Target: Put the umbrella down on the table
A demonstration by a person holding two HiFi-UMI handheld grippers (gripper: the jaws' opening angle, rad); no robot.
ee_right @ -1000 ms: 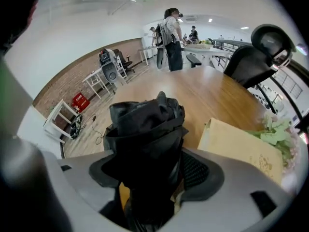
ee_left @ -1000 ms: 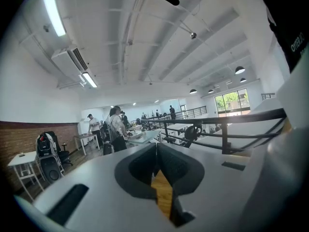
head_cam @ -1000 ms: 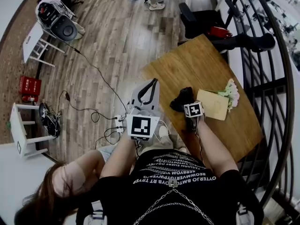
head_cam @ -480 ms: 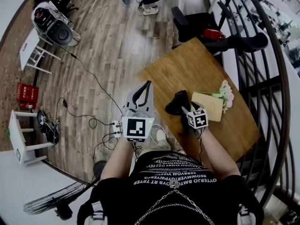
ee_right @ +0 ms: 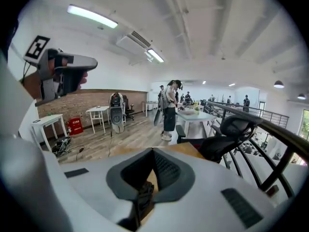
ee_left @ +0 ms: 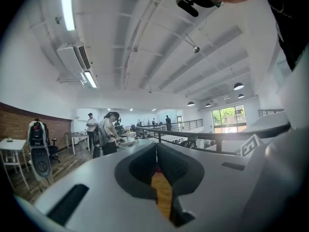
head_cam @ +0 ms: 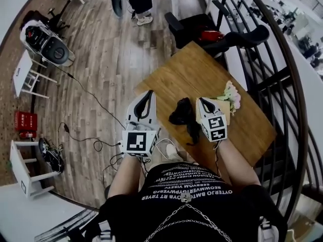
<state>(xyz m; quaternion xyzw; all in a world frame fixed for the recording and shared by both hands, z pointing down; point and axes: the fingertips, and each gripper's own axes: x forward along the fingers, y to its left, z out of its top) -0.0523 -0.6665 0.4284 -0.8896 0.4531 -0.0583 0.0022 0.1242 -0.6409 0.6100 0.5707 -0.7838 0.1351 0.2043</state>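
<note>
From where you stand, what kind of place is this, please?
Probably an open-plan office, perhaps on an upper level. A black office chair stands beyond the wooden table, a dark railing runs beside it, and people stand at white desks under strip lights.

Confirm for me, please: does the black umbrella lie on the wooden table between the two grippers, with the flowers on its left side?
Not quite: the flowers are on the right side of the umbrella, beyond the right gripper, as the head view shows. The rest holds: the umbrella lies on the wooden table between the left gripper and the right gripper.
</note>
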